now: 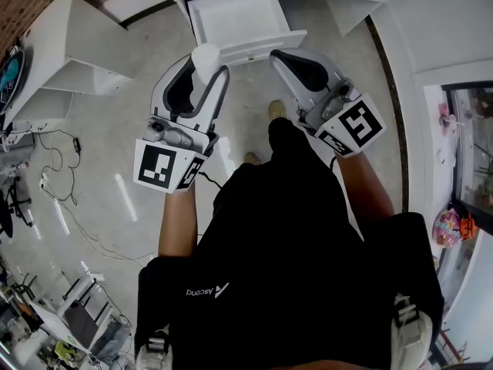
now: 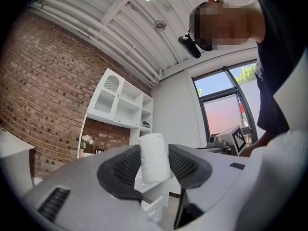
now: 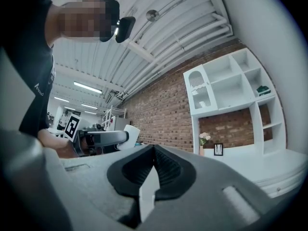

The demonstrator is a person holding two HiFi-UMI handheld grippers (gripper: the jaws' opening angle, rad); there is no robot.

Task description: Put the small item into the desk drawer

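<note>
Head view shows the left gripper [image 1: 206,74] clamped on a small white roll [image 1: 206,56], which stands upright against the front edge of the open white desk drawer [image 1: 231,18] and is not inside it. The right gripper [image 1: 285,57] is near it, apart. Left gripper view has the jaws held fairly wide by the roll, with both pads pressing its sides. Right gripper view shows its jaws meeting at the tips with nothing between them — the left gripper and its roll appear off to the left, before a brick wall [image 3: 163,105].
</note>
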